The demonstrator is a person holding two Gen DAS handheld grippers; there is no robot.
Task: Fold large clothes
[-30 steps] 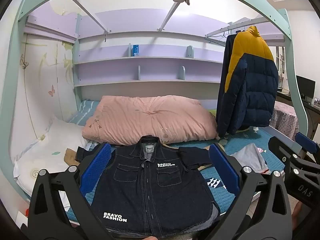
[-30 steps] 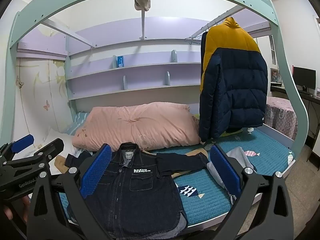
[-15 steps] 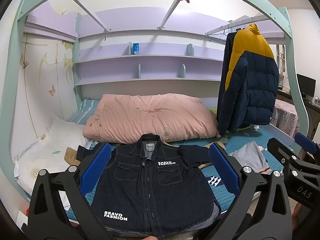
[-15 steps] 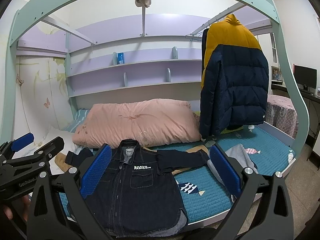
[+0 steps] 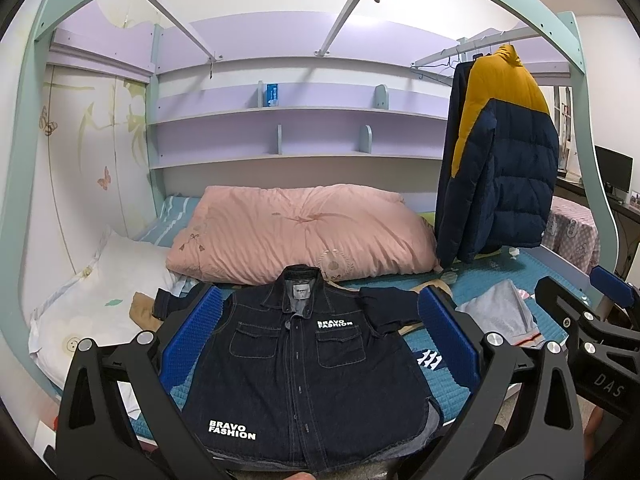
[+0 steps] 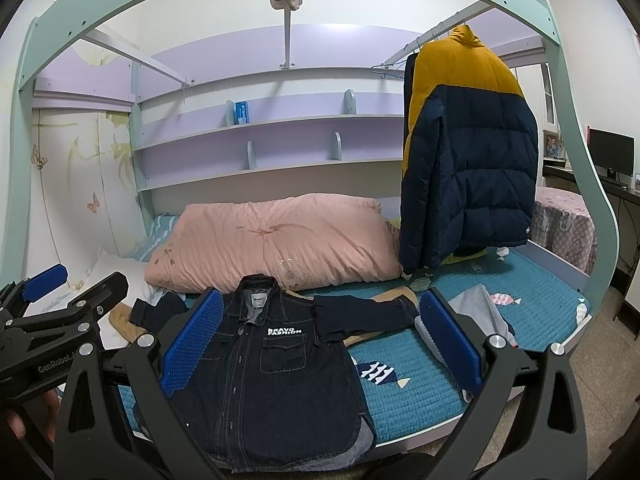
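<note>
A dark denim jacket (image 5: 304, 368) (image 6: 276, 380) printed "BRAVO FASHION" lies flat and face up on the teal bed cover (image 6: 420, 396), collar toward the pillow, hem at the bed's front edge. One sleeve (image 6: 360, 312) stretches out to the right; the other (image 6: 156, 312) is bunched at the left. My left gripper (image 5: 318, 340) hangs open in the air in front of the bed, nothing between its blue pads (image 5: 192, 340). My right gripper (image 6: 320, 340) is open too, empty, and stands to the right of the left one.
A pink duvet (image 5: 304, 232) lies behind the jacket. A navy and yellow puffer coat (image 6: 468, 160) hangs at the right. A grey garment (image 6: 480, 312) and a tan one (image 5: 144, 312) lie on the bed. A white pillow (image 5: 88, 312) sits left. Bed frame arch (image 5: 28, 120) overhead.
Both views have shifted slightly, so the jacket sits a touch lower and nearer. The jacket itself has not moved and both grippers stay open.
</note>
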